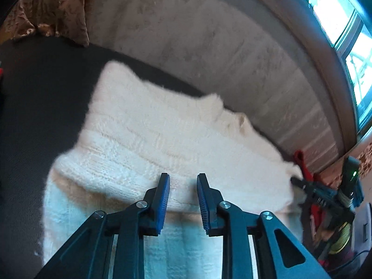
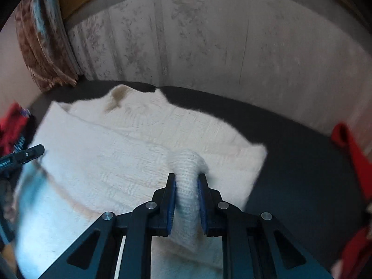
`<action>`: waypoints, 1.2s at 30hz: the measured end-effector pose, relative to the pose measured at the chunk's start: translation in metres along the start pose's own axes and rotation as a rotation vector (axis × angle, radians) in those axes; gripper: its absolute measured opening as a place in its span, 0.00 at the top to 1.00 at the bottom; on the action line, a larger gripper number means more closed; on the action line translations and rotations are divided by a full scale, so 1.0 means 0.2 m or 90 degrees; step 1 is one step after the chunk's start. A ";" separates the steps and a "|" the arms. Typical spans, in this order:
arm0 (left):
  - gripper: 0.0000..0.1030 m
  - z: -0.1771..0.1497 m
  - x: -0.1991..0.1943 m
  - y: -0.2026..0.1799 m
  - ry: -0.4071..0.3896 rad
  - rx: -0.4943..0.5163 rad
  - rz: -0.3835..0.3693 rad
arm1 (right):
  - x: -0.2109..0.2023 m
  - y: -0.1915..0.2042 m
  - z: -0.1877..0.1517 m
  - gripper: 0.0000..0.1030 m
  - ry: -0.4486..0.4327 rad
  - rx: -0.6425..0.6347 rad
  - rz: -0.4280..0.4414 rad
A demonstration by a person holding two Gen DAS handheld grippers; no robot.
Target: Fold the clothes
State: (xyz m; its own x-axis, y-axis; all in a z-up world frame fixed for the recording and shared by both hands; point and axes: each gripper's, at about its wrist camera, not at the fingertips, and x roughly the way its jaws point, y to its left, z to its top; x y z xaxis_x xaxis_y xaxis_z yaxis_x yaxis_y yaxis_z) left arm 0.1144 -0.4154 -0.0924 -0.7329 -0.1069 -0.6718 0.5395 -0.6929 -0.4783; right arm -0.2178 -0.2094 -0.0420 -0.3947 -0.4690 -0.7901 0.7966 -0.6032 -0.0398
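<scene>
Sweater edge sits pinched in the right gripper jaws; the left gripper jaws gape empty, so pull slowly toward six o'clock.

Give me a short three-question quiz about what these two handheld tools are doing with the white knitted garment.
1. True or false: the right tool is clamped on a bunched strip of the white sweater.
2. Does the left tool hold any fabric? A) yes, a sleeve B) no, its pads stand apart over the knit C) yes, the red cloth
3. Fill in: the sweater lies on a ____ surface.

Key
1. True: knit fills the gap between the blue pads.
2. B.
3. Dark; the red cloth lies at its right edge.
</scene>
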 end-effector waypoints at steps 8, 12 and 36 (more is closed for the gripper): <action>0.77 -0.03 -0.07 0.04 -0.011 -0.010 -0.008 | 0.08 -0.11 -0.03 0.32 0.006 0.059 -0.030; 0.77 0.01 -0.15 0.11 -0.056 -0.073 -0.013 | -0.09 -0.10 0.00 0.31 -0.070 0.070 -0.024; 0.62 0.43 0.21 0.56 0.055 -0.254 -0.116 | 0.18 0.33 0.01 0.01 -0.072 -0.012 0.144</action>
State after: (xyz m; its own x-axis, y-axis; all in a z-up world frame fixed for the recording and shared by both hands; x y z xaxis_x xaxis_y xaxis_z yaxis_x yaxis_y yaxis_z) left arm 0.1090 -0.5584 -0.1251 -0.8026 0.0630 -0.5932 0.5349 -0.3644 -0.7623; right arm -0.1805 -0.2669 -0.0711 -0.2529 -0.6610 -0.7065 0.8786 -0.4627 0.1184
